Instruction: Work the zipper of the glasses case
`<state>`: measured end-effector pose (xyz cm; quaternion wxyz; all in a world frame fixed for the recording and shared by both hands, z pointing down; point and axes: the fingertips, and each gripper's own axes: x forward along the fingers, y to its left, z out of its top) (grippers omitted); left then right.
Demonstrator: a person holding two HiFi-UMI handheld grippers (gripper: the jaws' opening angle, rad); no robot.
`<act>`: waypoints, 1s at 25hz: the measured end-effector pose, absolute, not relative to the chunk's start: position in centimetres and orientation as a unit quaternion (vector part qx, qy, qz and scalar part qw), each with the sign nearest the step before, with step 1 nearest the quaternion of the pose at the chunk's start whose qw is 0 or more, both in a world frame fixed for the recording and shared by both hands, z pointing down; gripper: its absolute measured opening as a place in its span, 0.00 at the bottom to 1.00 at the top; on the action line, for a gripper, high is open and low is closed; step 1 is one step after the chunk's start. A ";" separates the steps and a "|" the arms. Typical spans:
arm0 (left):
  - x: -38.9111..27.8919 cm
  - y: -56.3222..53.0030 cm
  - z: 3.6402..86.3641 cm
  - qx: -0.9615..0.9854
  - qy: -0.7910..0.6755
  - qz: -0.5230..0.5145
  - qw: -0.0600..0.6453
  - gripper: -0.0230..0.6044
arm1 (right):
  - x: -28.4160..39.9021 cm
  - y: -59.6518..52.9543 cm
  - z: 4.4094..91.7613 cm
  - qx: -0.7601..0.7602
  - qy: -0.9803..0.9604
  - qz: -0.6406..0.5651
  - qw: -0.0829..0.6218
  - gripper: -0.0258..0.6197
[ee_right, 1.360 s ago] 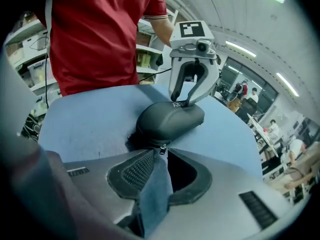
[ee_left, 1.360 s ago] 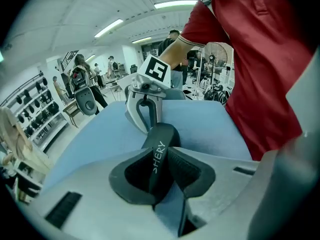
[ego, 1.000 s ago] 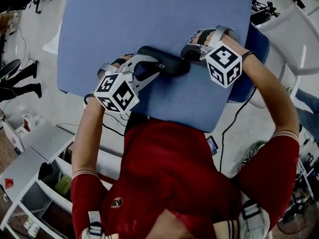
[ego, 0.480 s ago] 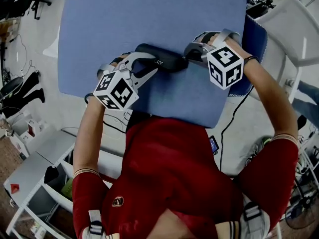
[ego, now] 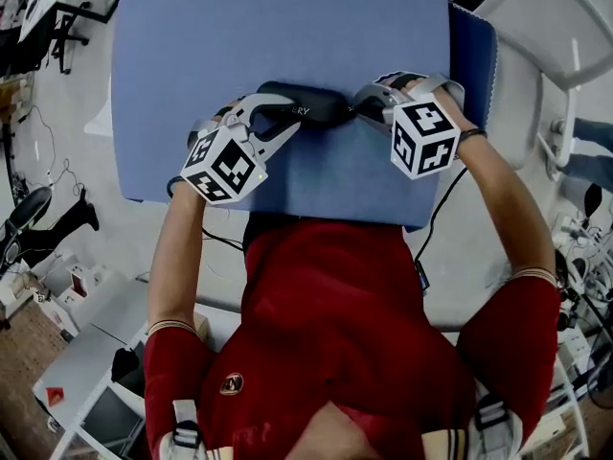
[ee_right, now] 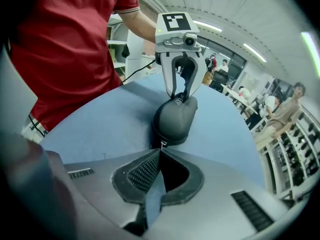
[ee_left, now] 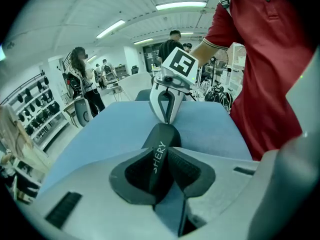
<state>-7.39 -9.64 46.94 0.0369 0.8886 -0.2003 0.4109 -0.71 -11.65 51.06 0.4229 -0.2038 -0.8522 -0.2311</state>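
L claw (ee_left: 161, 160) clamping rounded black case (ee_left: 162, 134), R claw (ee_right: 160, 153) pinching metal zip pull (ee_right: 163, 144)

Illumination: even, from overhead ceiling strips (ee_left: 180, 5); shadows soft. Head view dim, colours muted. The 2 gripper views show strong fisheye bending, black vignetted corners and soft focus at near edges

Right claw (ee_right: 160, 150) nips zipper pull (ee_right: 163, 144) (of glasses case (ee_right: 175, 119)).

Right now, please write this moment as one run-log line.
left hand-held gripper: clamped on glasses case end | right hand-held gripper: shut on zipper pull | glasses case: lying on blue table
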 end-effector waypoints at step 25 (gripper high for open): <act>-7.3 -7.9 47.1 0.921 -0.106 0.375 -0.029 0.17 | -2.1 -5.4 51.3 0.161 -0.862 -0.026 0.480 0.04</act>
